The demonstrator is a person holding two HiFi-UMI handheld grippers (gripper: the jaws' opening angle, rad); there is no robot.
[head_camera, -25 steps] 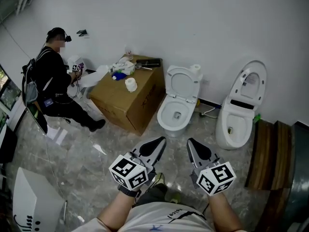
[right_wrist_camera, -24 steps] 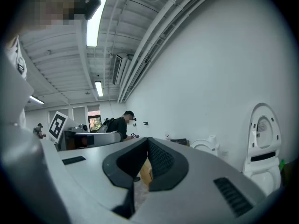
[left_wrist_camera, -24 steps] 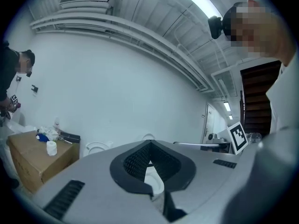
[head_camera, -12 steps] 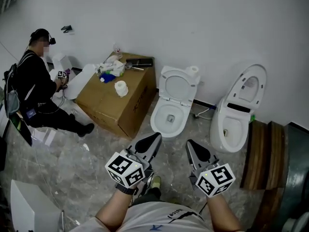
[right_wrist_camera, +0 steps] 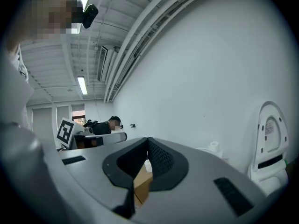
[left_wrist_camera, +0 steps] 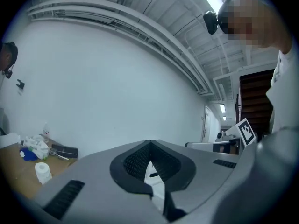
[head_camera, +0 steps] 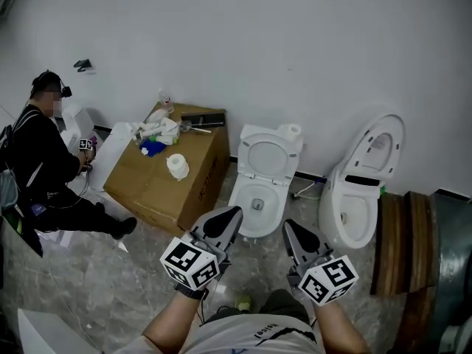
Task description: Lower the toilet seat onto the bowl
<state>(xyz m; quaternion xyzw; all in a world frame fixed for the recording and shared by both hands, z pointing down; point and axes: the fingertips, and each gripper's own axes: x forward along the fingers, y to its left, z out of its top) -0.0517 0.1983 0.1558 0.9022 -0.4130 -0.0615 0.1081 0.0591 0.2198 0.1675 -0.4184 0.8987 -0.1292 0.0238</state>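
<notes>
Grey left tongs (head_camera: 230, 214) and right tongs (head_camera: 289, 226) carry black-and-white marker cubes (head_camera: 190, 262); white shirt (head_camera: 251, 338).

Head view: the camera and both grippers are closer to the wall than a second ago. The middle toilet (head_camera: 259, 190) sits lower in frame. The left gripper (head_camera: 230, 214) tip now reaches its near rim, where a strip of floor lay between them before. The right gripper (head_camera: 290, 228) is now just beside the bowl's right side. The cardboard box (head_camera: 158, 186) and seated person (head_camera: 40, 161) slide left, the person near the frame edge. The white panel (head_camera: 40, 329) at bottom left is mostly cut off.
</notes>
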